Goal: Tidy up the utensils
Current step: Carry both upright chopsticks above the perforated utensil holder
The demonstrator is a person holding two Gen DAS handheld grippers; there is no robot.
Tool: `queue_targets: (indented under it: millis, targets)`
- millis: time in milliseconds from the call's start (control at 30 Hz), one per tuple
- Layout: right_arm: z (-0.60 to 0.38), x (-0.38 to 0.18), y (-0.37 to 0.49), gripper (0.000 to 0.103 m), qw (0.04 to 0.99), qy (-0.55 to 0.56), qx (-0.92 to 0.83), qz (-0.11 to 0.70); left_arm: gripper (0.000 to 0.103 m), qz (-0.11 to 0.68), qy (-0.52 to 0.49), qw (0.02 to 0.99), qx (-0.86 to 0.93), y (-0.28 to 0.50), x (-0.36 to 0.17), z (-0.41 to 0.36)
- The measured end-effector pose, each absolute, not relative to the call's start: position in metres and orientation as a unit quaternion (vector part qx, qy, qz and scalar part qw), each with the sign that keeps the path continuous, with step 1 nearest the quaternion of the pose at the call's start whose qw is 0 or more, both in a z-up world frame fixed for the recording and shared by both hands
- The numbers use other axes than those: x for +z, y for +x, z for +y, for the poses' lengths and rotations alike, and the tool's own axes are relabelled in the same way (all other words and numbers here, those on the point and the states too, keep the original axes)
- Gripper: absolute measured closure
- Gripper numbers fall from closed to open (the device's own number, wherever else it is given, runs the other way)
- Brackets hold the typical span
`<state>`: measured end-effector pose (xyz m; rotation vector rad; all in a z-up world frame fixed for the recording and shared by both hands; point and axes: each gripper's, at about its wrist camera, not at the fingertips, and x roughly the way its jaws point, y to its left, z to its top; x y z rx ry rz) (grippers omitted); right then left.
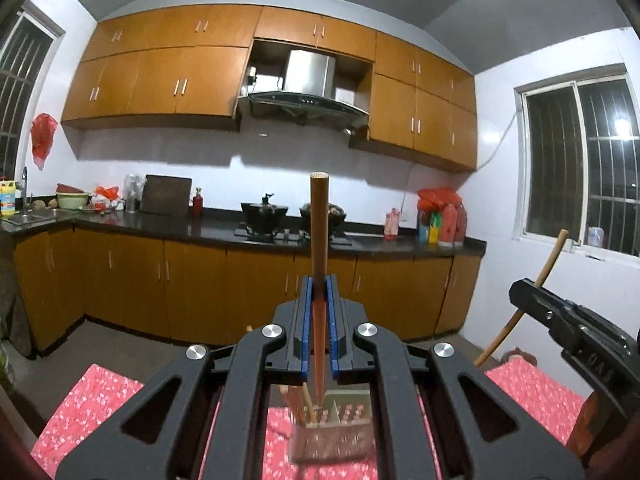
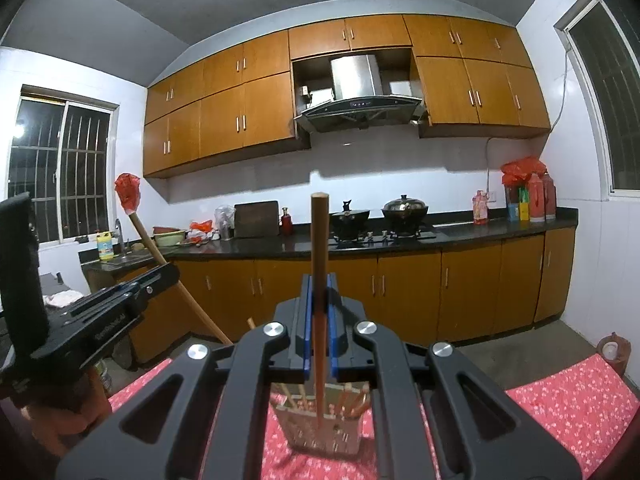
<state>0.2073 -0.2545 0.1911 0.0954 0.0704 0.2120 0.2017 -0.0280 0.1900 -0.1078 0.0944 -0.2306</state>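
Each gripper, left gripper (image 1: 319, 284) and right gripper (image 2: 319, 282), pinches an upright brown wooden chopstick (image 1: 319, 216) directly above the perforated metal chopstick holder (image 1: 330, 440) beneath its fingers.

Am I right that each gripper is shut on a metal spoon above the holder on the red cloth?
Not quite: each holds a wooden chopstick, not a metal spoon. The left wrist view shows the left gripper shut on a chopstick; the right gripper likewise, above the holder on the red cloth.
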Motion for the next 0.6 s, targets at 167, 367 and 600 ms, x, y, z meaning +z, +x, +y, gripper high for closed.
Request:
queue_targets:
  millis: [167,367,600]
  targets:
    - [-0.25,0.197,0.236,0.095,0.993,0.055,0.1,0.028,0.096,0.056,-0.053,0.991,-0.111,0.22,0.18,-0.034]
    - [-0.242,0.199,0.264,0.095,0.994,0.047,0.092,0.018,0.096,0.074,-0.058,0.989,-0.116,0.234,0.17,-0.034]
    - [-0.241,0.17,0.297,0.095,0.994,0.051,0.083,0.058,0.096,0.087,-0.047,0.988,-0.12,0.247,0.157,-0.042]
